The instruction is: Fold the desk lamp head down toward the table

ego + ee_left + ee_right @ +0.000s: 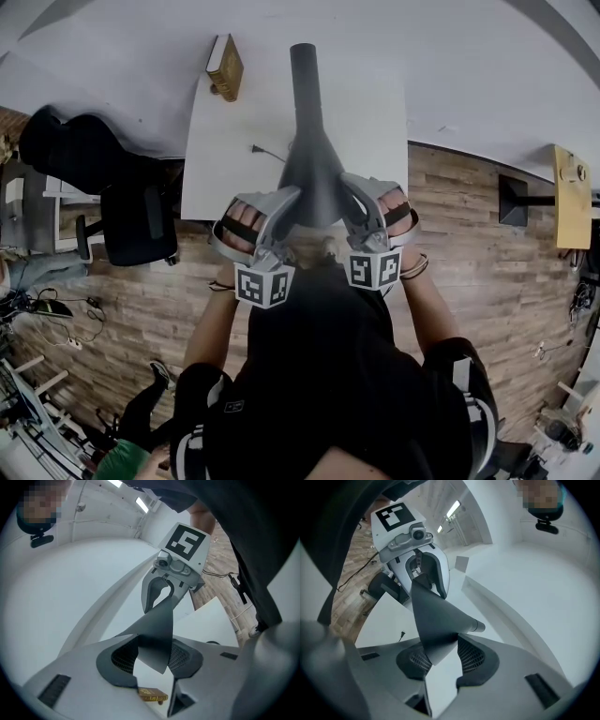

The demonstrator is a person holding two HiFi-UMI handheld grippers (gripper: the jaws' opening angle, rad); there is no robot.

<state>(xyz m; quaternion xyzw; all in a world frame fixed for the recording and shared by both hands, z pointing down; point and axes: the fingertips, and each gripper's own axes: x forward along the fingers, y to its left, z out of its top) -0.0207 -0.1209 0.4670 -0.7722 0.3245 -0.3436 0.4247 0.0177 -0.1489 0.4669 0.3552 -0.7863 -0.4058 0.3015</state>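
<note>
The desk lamp's dark grey cone-shaped head [311, 169] hangs over the white table [225, 178], its narrow neck pointing away from me. My left gripper [286, 202] grips the wide rim from the left and my right gripper [352, 195] from the right. In the left gripper view the thin shade wall [157, 630] runs between the pads of the left gripper [154, 667], with the right gripper [176, 569] opposite. In the right gripper view the cone [436, 620] fills the gap of the right gripper [440, 660], and the left gripper [417, 559] sits beyond it.
A small brown and gold box [225, 66] lies at the table's far left corner. A loose cable end [267, 152] rests on the tabletop. A black office chair [141, 220] stands left of the table on the wood floor, and a wooden board [570, 197] is at the far right.
</note>
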